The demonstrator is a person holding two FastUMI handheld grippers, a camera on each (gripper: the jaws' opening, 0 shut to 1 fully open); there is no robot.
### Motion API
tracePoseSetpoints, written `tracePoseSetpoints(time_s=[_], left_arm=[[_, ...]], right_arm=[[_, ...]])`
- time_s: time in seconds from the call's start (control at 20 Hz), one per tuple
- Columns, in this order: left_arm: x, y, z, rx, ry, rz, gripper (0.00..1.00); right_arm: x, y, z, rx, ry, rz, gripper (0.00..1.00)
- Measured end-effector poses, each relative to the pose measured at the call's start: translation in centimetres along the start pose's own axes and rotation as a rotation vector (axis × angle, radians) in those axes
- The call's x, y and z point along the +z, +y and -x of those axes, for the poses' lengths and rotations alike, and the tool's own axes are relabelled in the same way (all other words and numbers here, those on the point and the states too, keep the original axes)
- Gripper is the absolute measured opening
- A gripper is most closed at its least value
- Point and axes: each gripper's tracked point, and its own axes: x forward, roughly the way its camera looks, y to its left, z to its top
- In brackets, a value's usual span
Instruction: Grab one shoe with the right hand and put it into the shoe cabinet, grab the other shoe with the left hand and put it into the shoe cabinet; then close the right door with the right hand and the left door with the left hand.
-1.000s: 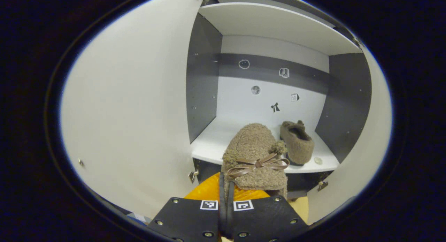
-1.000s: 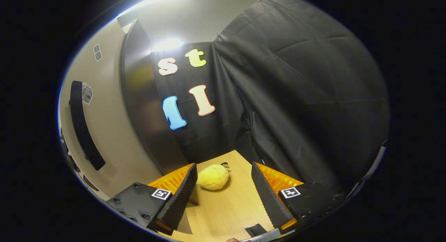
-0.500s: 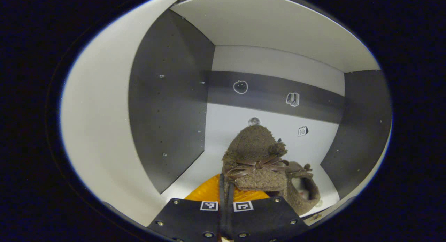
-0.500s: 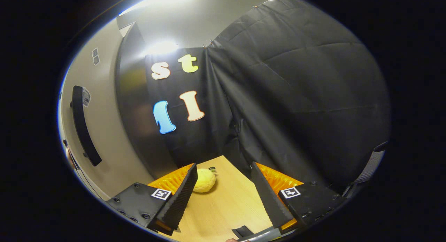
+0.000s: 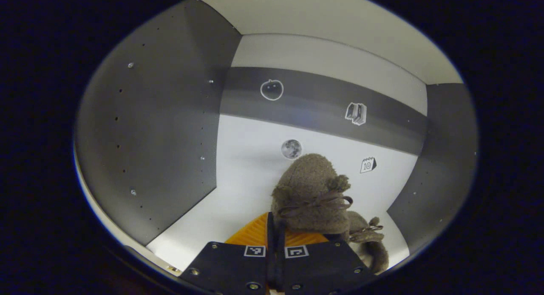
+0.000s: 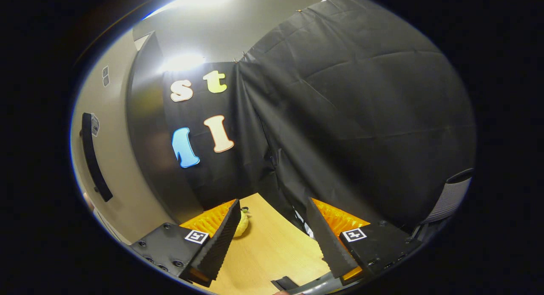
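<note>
While we've got the shoe cabinet (image 5: 178,129) wrapped around the frame, let's lower the fuzzy shoe (image 5: 312,193), lower centre in our clamped left gripper (image 5: 276,239), just left of its mate (image 5: 367,239), then let go; right gripper (image 6: 272,239) gapes idle.

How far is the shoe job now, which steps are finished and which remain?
Done: one fuzzy brown slipper lies on the white cabinet shelf. In hand: the left claw is shut on the second fuzzy brown bow slipper, inside the cabinet. Left: release it, then close both doors; the right claw is open, empty.
</note>
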Motion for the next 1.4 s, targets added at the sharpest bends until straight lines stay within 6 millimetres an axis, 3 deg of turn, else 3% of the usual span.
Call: tracePoseSetpoints(time_s=[0.1, 0.15, 0.2, 0.3, 0.45, 0.55, 0.7, 0.75, 0.85, 0.9, 1.1, 1.25, 1.4], left_arm=[[-0.9, 0.3, 0.0, 0.011, 0.016, -0.038, 0.02], [-1.3, 0.3, 0.2, 0.017, 0.023, -0.055, 0.08], [-1.7, 0.3, 0.0, 0.013, 0.032, -0.059, 0.06], [-2.7, 0.0, 0.4, -0.001, 0.046, -0.047, 0.14], [-3.9, 0.4, 1.5, -0.009, 0.094, -0.083, 0.65], [-3.4, 1.3, 3.1, 0.013, 0.085, -0.153, 1.0], [-2.4, 1.2, 7.9, 0.007, 0.044, -0.181, 0.95], [-2.4, 1.1, 10.4, 0.011, 0.02, -0.163, 1.0], [-1.7, 0.5, 15.3, 0.002, -0.079, -0.15, 0.96], [-1.9, 0.6, 17.7, 0.005, -0.116, -0.162, 1.0], [-4.2, 0.6, 25.6, 0.032, -0.159, -0.129, 1.0], [-5.5, 0.1, 30.0, 0.021, -0.21, -0.11, 1.0], [-6.9, 0.3, 33.3, 0.048, -0.26, -0.089, 1.0]], right_arm=[[-0.1, 0.3, -0.2, 0.006, 0.001, 0.008, 0.98], [-0.1, 0.4, -0.1, 0.011, 0.002, 0.013, 0.98], [-0.1, 0.7, -0.3, 0.018, 0.005, 0.018, 0.98], [-0.2, 1.3, -0.5, 0.039, 0.012, 0.025, 0.98], [0.3, 2.2, -0.4, 0.064, 0.004, 0.048, 0.98], [0.2, 2.8, -0.6, 0.077, 0.006, 0.065, 0.98], [-0.2, 3.8, -0.7, 0.108, 0.022, 0.07, 0.98], [0.0, 4.4, -0.8, 0.126, 0.017, 0.074, 0.98], [0.9, 4.9, -1.2, 0.134, -0.006, 0.101, 0.98], [1.5, 5.3, -1.3, 0.145, -0.019, 0.105, 0.98], [3.4, 7.9, -1.4, 0.206, -0.063, 0.128, 0.98], [4.3, 9.6, -0.8, 0.254, -0.079, 0.144, 0.98], [5.1, 11.6, -0.3, 0.305, -0.077, 0.16, 0.98]])
